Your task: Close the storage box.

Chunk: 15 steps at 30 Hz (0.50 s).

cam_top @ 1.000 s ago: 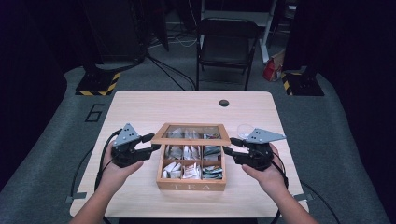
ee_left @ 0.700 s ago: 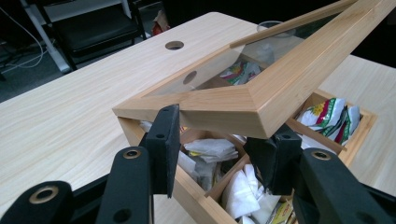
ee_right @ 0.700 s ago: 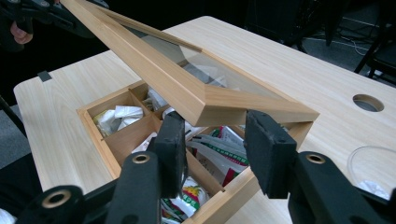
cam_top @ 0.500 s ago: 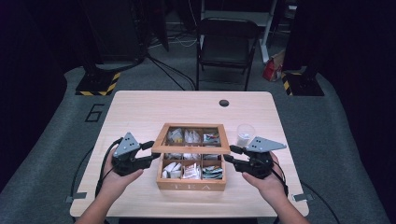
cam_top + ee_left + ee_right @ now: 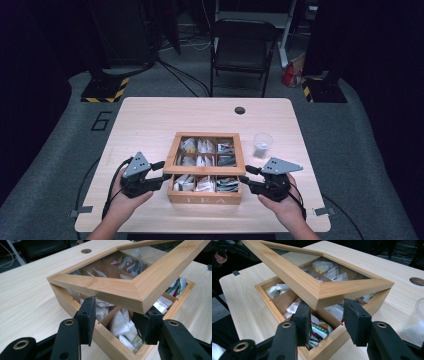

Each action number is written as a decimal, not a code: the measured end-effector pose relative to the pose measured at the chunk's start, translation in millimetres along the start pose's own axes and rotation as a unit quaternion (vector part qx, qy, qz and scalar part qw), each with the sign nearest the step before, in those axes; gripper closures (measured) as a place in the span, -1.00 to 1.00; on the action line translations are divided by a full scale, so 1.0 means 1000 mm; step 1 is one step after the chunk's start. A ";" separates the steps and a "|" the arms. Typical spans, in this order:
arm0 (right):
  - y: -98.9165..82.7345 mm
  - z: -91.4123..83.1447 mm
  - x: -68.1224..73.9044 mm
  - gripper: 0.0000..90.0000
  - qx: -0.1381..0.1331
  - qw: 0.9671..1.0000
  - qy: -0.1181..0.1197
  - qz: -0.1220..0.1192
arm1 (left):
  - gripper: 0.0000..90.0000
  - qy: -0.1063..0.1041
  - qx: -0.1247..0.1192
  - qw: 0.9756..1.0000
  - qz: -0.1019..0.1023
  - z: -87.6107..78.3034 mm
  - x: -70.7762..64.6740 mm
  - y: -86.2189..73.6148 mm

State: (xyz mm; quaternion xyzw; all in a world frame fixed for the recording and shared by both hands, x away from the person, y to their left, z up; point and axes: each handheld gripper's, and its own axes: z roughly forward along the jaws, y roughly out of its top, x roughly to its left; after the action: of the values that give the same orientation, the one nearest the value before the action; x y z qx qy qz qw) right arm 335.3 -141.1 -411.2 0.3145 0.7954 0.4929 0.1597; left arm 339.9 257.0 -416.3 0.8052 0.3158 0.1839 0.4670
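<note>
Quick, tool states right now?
Left tool: jaws just been opening, lid corner between them; grip cannot be told.
Right tool: lid corner between jaws; grip cannot be told.

High view: table (image 5: 150, 120) evenly lit from overhead, surroundings dark from 9 through 12 to 3 o'clock, slightly soft. Gripper views sharp and bright; far background blurry, soft shadows inside the box (image 5: 75, 300).

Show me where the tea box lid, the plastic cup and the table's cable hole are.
tea box lid (image 5: 140, 287), left gripper view, near wooden corner.
plastic cup (image 5: 262, 144), high view, clear side wall.
cable hole (image 5: 240, 110), high view, dark centre.
</note>
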 end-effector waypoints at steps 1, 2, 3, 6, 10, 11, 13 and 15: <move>-0.002 0.000 0.001 0.28 0.001 1.000 -0.002 0.002 | 0.19 -0.001 0.003 1.000 0.004 -0.001 0.000 -0.001; -0.004 0.001 0.001 0.28 0.002 1.000 -0.002 0.001 | 0.19 -0.003 0.005 1.000 0.002 -0.001 -0.002 -0.003; -0.006 0.001 0.002 0.28 0.004 1.000 0.000 0.000 | 0.19 -0.006 0.005 1.000 0.000 -0.002 -0.003 -0.005; -0.011 0.003 0.004 0.29 0.012 1.000 -0.002 -0.003 | 0.19 -0.013 0.007 1.000 -0.001 -0.006 -0.007 -0.009; -0.016 0.004 0.005 0.29 0.015 1.000 -0.002 0.002 | 0.18 -0.015 0.008 1.000 -0.006 -0.011 -0.010 -0.014; -0.017 0.005 0.005 0.29 0.016 1.000 0.000 0.001 | 0.18 -0.017 0.011 1.000 -0.005 -0.012 -0.010 -0.014; -0.019 0.005 0.005 0.29 0.017 1.000 0.000 0.003 | 0.18 -0.018 0.013 1.000 -0.005 -0.012 -0.010 -0.014; -0.021 0.006 0.006 0.29 0.017 1.000 0.000 0.007 | 0.20 -0.024 0.018 1.000 -0.004 -0.010 -0.010 -0.015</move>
State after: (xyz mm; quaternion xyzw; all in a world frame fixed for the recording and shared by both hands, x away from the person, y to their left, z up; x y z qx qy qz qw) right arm 327.1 -139.5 -432.1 0.3227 0.8013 0.4807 0.1504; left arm 321.6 262.1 -424.3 0.8165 0.3109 0.1570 0.4605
